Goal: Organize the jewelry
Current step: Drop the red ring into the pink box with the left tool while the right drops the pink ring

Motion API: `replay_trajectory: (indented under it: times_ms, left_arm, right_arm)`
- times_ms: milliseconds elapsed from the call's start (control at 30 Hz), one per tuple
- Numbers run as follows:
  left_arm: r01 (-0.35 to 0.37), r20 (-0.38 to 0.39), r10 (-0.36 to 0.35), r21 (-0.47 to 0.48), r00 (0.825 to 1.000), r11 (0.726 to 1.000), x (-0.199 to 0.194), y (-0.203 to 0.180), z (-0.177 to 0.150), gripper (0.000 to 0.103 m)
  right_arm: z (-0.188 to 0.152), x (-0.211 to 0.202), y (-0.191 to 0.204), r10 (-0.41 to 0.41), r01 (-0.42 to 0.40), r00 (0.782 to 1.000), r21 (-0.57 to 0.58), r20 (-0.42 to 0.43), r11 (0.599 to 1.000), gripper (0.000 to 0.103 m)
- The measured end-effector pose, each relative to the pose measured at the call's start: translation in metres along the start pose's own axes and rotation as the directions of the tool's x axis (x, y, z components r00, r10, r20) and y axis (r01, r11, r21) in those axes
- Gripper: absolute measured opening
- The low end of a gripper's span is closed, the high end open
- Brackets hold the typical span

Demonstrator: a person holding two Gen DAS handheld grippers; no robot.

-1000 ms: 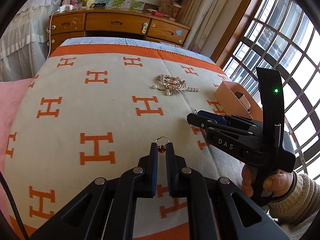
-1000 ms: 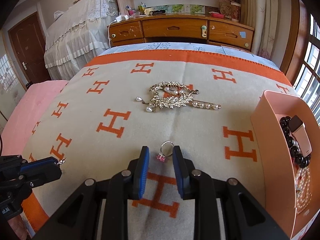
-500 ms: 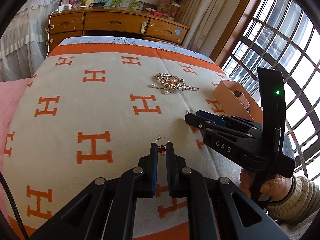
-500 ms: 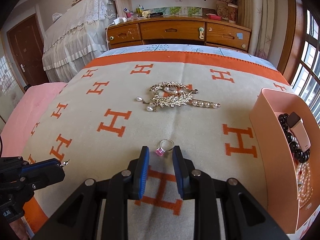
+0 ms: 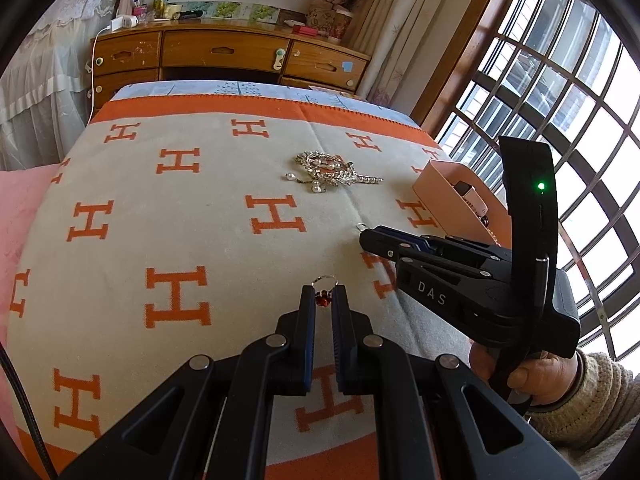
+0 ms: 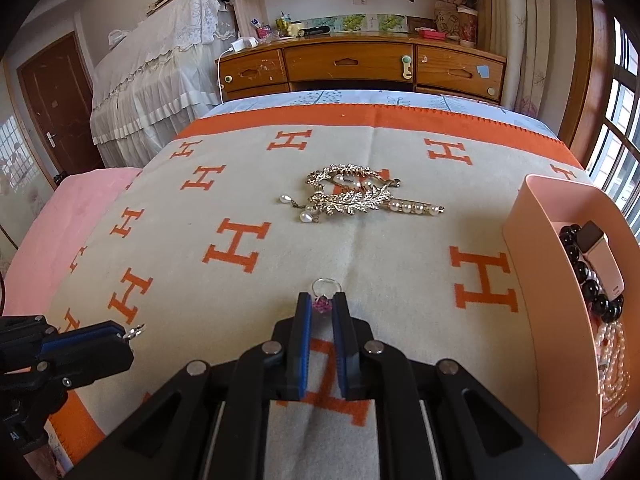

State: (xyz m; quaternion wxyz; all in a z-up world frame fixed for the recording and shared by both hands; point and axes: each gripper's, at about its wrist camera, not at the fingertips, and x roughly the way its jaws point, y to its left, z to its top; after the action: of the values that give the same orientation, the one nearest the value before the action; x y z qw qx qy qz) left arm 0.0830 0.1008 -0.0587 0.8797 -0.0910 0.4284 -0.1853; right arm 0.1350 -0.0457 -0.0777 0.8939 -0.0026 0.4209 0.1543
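**Step in hand.** Picking up rings, one per gripper. The right gripper (image 6: 322, 305) has just been closing, and its jaws now pinch the pink stone of a silver ring (image 6: 327, 287) lying low on the blanket (image 6: 240, 280) that covers the bed. The left gripper (image 5: 323, 298) is pressed together on a second ring (image 5: 325, 280), gripped at its dark red stone, the band standing out past the tips. Whether either ring is clear of the cloth cannot be told.

**Next move, as judged.** Carry each ring to the pink box (image 6: 532, 240) at the right edge of the bed and let it go inside. That calls for a steady lift, a pass over the box's near wall, and a release low enough that the ring does not bounce out. The hold is on the stone only, so a slip is likely if the wrist jerks.

**Items.**
- Ring, pink stone: thin silver band, small faceted setting; between the right jaws, near the middle front of the blanket.
- Ring, red stone: thin silver band, small dark red setting; between the left jaws, to the left of the first.
- Brooch pile (image 6: 352, 196): gilt leaf-shaped pieces with pearl drops and a pearl bar, lying further back on the blanket, well apart from both grippers, not yet sorted.
- Box contents: black bead bracelet (image 6: 588, 276), a watch (image 6: 600, 256) with a pale pink strap, pearl strands (image 6: 612, 360).
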Motion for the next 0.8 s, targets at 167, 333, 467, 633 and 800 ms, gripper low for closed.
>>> replay_trajectory:
  times_ms: [167,333,467,633,800]
  left_arm:
    - [0.004,0.019,-0.005,0.025,1.0,1.0,-0.01,-0.016,0.005,0.006]
    - [0.039,0.03,-0.042,0.077,0.999,0.996,-0.016,-0.047,0.015,0.006]
    - [0.061,0.053,-0.069,0.154,0.996,0.986,-0.019,-0.085,0.028,0.006]
    - [0.113,0.064,-0.132,0.25,0.989,0.962,-0.013,-0.137,0.049,0.006]
    - [0.162,0.045,-0.182,0.29,0.982,0.943,0.012,-0.18,0.073,0.006]
  right_arm:
    - [-0.005,-0.029,-0.008,0.063,-0.065,0.997,0.033,0.043,0.997,0.01]
    - [-0.014,-0.07,-0.029,0.099,-0.108,0.988,0.07,0.117,0.992,0.01]
    - [-0.024,-0.102,-0.061,0.086,-0.111,0.979,0.127,0.184,0.986,0.01]
    - [-0.032,-0.13,-0.115,0.036,-0.094,0.969,0.226,0.246,0.97,0.01]
    - [-0.039,-0.145,-0.167,-0.035,-0.062,0.956,0.319,0.29,0.946,0.01]
